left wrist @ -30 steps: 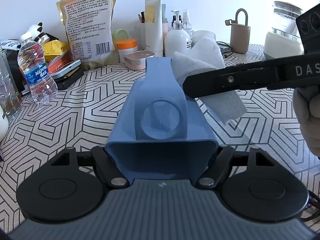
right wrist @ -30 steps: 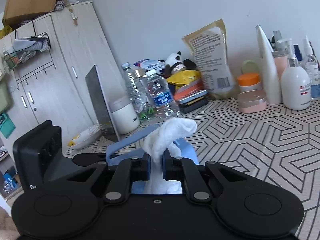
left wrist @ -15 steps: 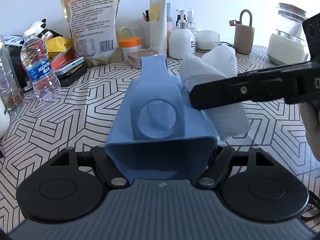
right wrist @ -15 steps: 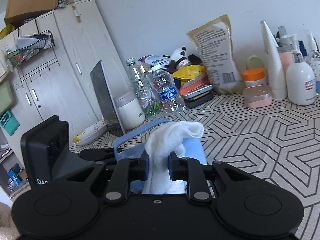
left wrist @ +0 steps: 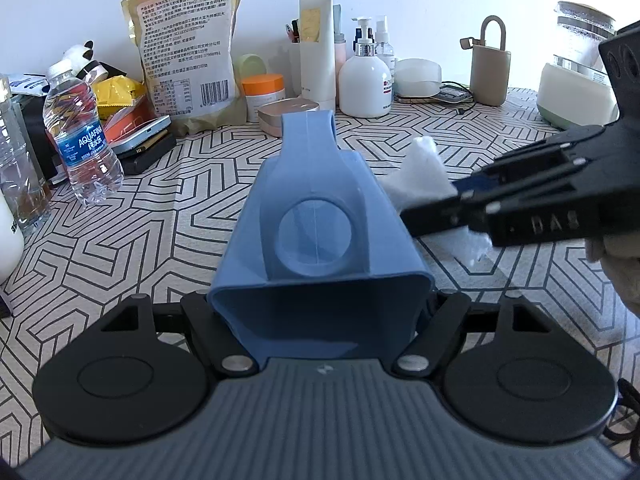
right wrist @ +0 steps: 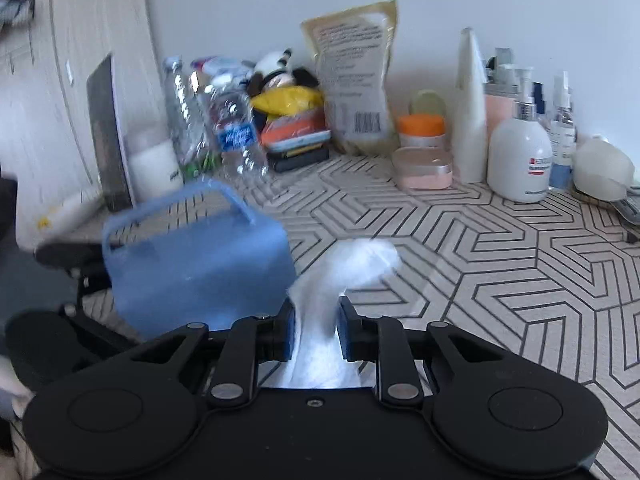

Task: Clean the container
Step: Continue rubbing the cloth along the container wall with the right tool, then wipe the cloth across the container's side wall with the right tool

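- The left gripper (left wrist: 320,312) has its jaws spread wide around the base of the blue container (left wrist: 320,240), pressed to both side walls and holding it lying lengthwise above the surface (left wrist: 160,216), its handle pointing away toward the back clutter.
- To the container's left, the patterned surface is open up to a water bottle (left wrist: 82,132); behind it, a food bag (left wrist: 188,56) and a pump bottle (left wrist: 366,84) line the wall.
- The right gripper (right wrist: 316,332) pinches a white cloth (right wrist: 344,272) with its jaws nearly closed.
- In the right wrist view the cloth stands just beside the container's right wall, with bare surface to its right; whether it touches is unclear through the blur.
- Half a second ago the cloth lay over the container's upper right side; now it has slid off to the right and lower.
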Demonstrator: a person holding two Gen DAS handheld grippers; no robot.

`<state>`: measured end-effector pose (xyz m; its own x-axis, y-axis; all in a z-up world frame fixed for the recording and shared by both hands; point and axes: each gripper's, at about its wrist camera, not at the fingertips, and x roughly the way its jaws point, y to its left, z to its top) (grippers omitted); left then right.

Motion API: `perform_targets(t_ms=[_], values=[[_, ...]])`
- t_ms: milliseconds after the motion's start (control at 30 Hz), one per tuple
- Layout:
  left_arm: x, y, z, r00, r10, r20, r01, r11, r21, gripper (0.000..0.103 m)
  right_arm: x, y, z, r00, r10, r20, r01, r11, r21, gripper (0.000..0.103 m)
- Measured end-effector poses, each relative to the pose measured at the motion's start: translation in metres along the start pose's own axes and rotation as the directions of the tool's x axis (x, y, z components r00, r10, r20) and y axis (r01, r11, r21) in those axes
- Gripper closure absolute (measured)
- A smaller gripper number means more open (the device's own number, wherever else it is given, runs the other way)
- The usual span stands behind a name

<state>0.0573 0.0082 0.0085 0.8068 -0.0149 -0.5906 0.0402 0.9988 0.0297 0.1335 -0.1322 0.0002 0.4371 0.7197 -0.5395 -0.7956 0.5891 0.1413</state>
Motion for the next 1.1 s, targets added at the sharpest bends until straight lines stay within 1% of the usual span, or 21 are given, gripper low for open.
perform_targets(t_ms=[33,67,133,167,333,500,633,733,800,867,933,1000,1033,1100], values=[[0.000,0.000,0.000,1.000,-0.001,0.001,0.001,1.000,0.001,0.028,-0.001,0.002,0.001,1.000,0.016,0.002,-0.016,1.000,-0.005,0.069],[0.000,0.001,-0.001,1.000,-0.002,0.001,0.002,1.000,0.002,0.028,-0.004,0.002,0.002,1.000,0.028,0.011,-0.028,1.000,0.000,0.059],[0.000,0.000,-0.001,1.000,-0.001,0.000,0.001,1.000,0.001,0.028,-0.010,0.000,0.003,0.998,0.048,0.031,-0.048,0.999,0.015,0.050],[0.000,0.000,-0.001,1.000,-0.002,0.000,0.002,1.000,0.001,0.028,-0.013,-0.001,0.003,0.998,0.058,0.041,-0.058,0.998,0.022,0.049],[-0.001,0.001,0.000,1.000,-0.006,0.000,0.006,1.000,-0.001,0.028,-0.019,-0.018,0.003,0.993,0.090,0.081,-0.100,0.987,0.129,0.049],[-0.001,0.000,0.000,1.000,-0.006,0.001,0.006,1.000,-0.002,0.027,-0.025,-0.027,0.000,0.984,0.126,0.124,-0.149,0.970,0.194,0.049],[-0.001,0.000,0.000,1.000,-0.005,0.000,0.005,1.000,-0.003,0.027,-0.027,-0.026,-0.001,0.990,0.090,0.107,-0.108,0.977,0.181,0.048],[-0.001,0.000,0.000,1.000,-0.005,0.000,0.005,1.000,-0.003,0.027,-0.033,-0.018,-0.002,0.989,0.093,0.113,-0.106,0.987,0.119,0.048],[-0.001,0.000,0.000,1.000,-0.006,0.000,0.006,1.000,-0.003,0.027,-0.033,-0.016,-0.001,0.987,0.109,0.116,-0.120,0.988,0.100,0.049],[-0.001,-0.001,0.000,1.000,-0.004,0.000,0.004,1.000,-0.002,0.027,-0.026,-0.013,-0.002,0.990,0.114,0.078,-0.121,0.989,0.082,0.049],[-0.001,-0.001,0.000,1.000,-0.003,0.000,0.003,1.000,-0.002,0.027,-0.015,-0.012,-0.003,0.995,0.094,0.023,-0.095,0.993,0.074,0.049],[-0.001,-0.002,0.000,1.000,-0.002,-0.001,0.002,1.000,-0.001,0.027,-0.007,-0.014,-0.004,0.995,0.096,-0.001,-0.096,0.992,0.087,0.049],[-0.001,-0.002,0.000,1.000,-0.002,-0.001,0.002,1.000,-0.001,0.027,-0.005,-0.014,-0.004,0.995,0.101,-0.004,-0.101,0.991,0.090,0.051],[-0.001,-0.002,0.000,1.000,-0.003,0.000,0.003,1.000,-0.002,0.027,-0.001,-0.015,-0.005,0.994,0.112,-0.010,-0.110,0.989,0.094,0.069]])
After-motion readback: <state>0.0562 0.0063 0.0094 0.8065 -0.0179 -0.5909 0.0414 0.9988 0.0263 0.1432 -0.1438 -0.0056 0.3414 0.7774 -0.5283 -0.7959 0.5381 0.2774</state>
